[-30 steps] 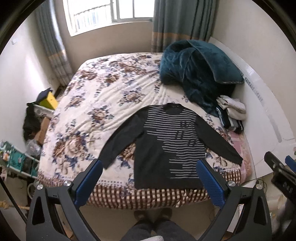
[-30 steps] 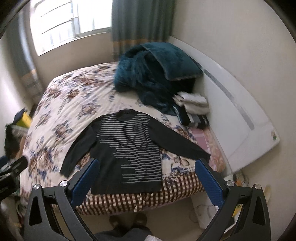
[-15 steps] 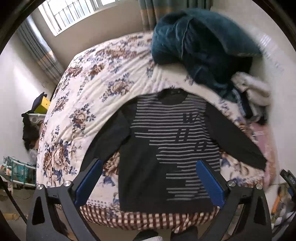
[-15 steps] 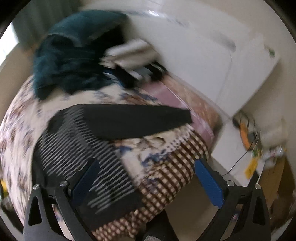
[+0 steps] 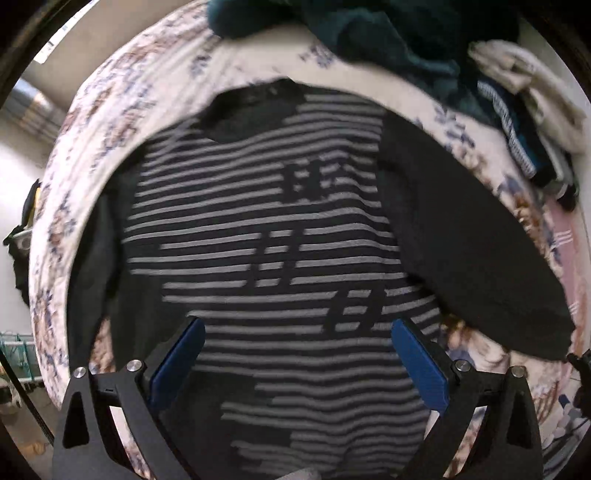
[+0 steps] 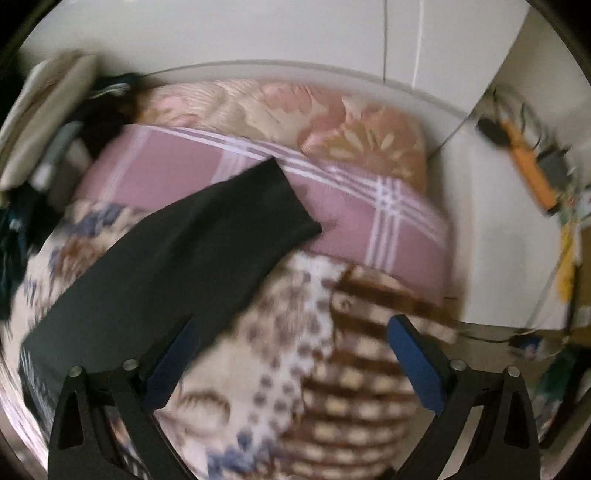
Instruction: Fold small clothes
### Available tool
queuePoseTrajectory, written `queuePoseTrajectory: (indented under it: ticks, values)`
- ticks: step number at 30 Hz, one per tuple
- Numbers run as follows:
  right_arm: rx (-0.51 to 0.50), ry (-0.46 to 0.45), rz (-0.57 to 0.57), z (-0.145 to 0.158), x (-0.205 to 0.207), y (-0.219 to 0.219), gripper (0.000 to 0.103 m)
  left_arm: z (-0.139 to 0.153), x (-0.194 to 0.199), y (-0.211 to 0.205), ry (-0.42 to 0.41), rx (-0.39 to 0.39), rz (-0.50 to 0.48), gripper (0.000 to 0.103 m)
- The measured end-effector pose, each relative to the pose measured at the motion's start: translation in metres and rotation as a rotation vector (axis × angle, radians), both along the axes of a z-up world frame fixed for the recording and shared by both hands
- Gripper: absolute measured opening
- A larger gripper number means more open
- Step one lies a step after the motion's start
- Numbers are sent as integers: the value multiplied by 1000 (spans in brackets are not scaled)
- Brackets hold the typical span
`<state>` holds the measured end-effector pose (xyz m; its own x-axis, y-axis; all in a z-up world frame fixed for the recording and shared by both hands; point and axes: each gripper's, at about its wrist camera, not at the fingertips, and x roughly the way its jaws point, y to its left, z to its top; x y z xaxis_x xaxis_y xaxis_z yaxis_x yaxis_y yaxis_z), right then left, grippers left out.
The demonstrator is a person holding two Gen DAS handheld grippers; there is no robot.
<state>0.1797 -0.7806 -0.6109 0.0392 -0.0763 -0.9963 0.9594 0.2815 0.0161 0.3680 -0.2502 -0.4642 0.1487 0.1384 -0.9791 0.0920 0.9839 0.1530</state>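
A black long-sleeved sweater (image 5: 258, 240) with grey stripes lies flat, front up, on the floral bedspread (image 5: 110, 85), both sleeves spread out. My left gripper (image 5: 297, 354) is open and empty, hovering close above the sweater's lower body. In the right wrist view the sweater's right sleeve (image 6: 177, 254) runs from lower left to its cuff on a pink sheet (image 6: 354, 218). My right gripper (image 6: 290, 362) is open and empty, above the bed's corner just below the sleeve.
A teal blanket (image 5: 369, 33) and a pile of folded clothes (image 5: 524, 110) sit at the bed's far right. A white headboard wall (image 6: 295, 33) and an orange power strip (image 6: 532, 166) with cables lie to the right of the bed.
Both grippers have moved down and forward towards the bed. The left one closed in over the sweater's body, the right one swung right towards the right sleeve's cuff. Both stayed open.
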Motion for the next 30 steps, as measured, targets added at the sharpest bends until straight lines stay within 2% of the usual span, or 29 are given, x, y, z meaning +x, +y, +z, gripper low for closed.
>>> queuePoseTrajectory:
  ticks: [1,3,7,8,9,11,13,15,18,20,26,30]
  values:
    - [12,-28,-27,-12,-3,-6,96,-12,4,-3,10,3,-10,103]
    - [43,-108,-93,-33,-7,-17,77,-30,13,-8,21,0,-24,103]
    - [17,-212,-212,-61,-11,-31,64,-57,29,-10,27,5,-39,103]
    - [-14,-233,-229,-63,-11,-33,53,-61,32,-9,27,6,-38,103]
    - [-39,-243,-232,-63,-9,-34,31,-64,35,-6,29,6,-38,103]
    - [-74,-218,-225,-67,-3,-37,9,-68,40,1,25,9,-36,103]
    - [-115,-181,-198,-63,8,-35,5,-66,44,10,10,11,-32,103]
    - [-161,-163,-145,-52,22,-28,5,-62,48,24,-6,7,-12,103]
    - [-215,-188,-34,-21,53,-11,5,-54,55,48,-25,-1,31,103]
    - [-245,-235,57,9,75,11,5,-50,56,68,-36,-3,67,103]
    - [-262,-395,368,87,176,125,5,-40,61,151,-74,26,196,103]
    - [-198,-485,550,111,249,233,5,-41,58,224,-99,71,302,103]
